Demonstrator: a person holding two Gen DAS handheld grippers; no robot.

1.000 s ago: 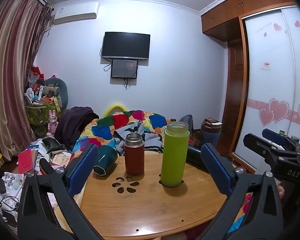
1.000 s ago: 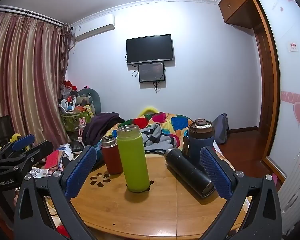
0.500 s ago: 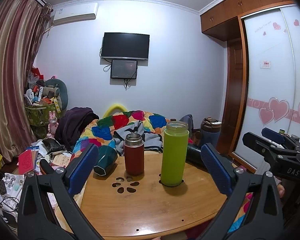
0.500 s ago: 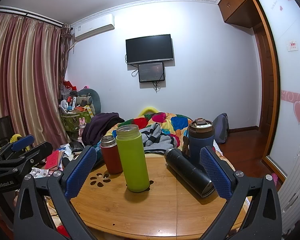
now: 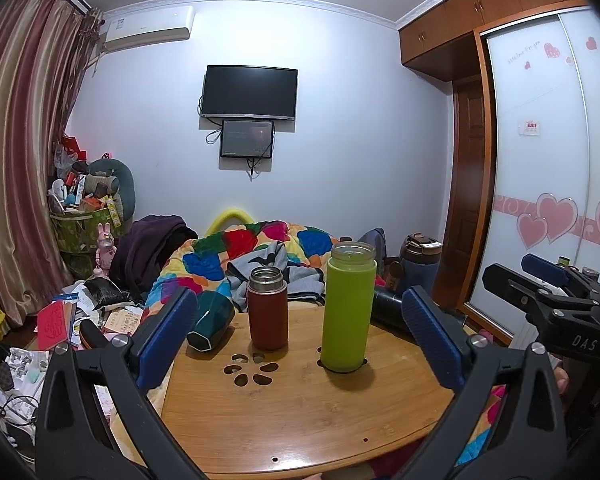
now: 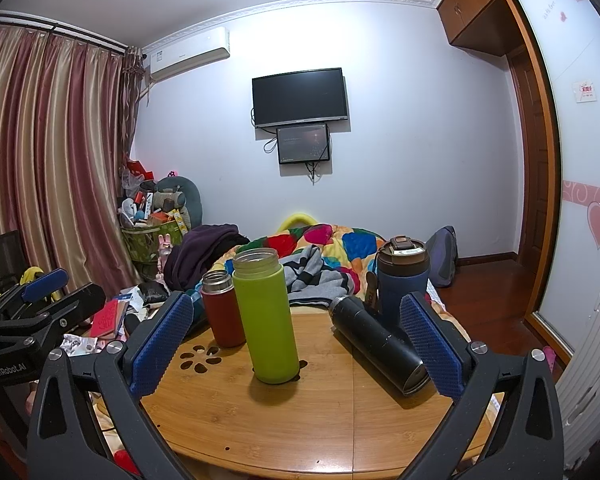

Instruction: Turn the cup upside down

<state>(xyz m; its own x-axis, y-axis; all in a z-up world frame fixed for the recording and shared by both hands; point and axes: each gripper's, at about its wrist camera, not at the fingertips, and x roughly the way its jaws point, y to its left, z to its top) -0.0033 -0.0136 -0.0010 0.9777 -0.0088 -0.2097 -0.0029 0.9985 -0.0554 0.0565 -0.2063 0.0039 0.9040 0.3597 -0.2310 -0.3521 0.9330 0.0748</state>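
Left wrist view: the left gripper [image 5: 298,336] fills the lower frame, its 2 blue-padded fingers [image 5: 168,336] spread wide apart and holding nothing. Between them, at centre frame, lies a round bamboo table [image 5: 300,412] with a flower-shaped cut-out. On it stand 2 upright, open-mouthed cups: a tall lime-green cylindrical cup [image 5: 349,308] right of centre, and a shorter dark red cup with a steel rim [image 5: 267,309] just left of it. A dark teal faceted cup [image 5: 210,326] lies on its side at centre left. At the right edge, the right gripper [image 5: 548,300] shows from the side.

Right wrist view: the right gripper [image 6: 296,340] is likewise spread wide and empty. The lime-green cup [image 6: 266,320] stands at centre frame, the red cup [image 6: 222,308] close behind it to the left. A black steel flask [image 6: 378,344] lies on its side at right of centre, and a navy tumbler with a brown lid [image 6: 402,276] stands behind it. The left gripper [image 6: 32,304] shows at the left edge, too side-on to judge its opening here.

Judged from both views, nothing is gripped or turned yet; reaching, grasping, inverting and setting down all remain. Which cup is meant is unclear.
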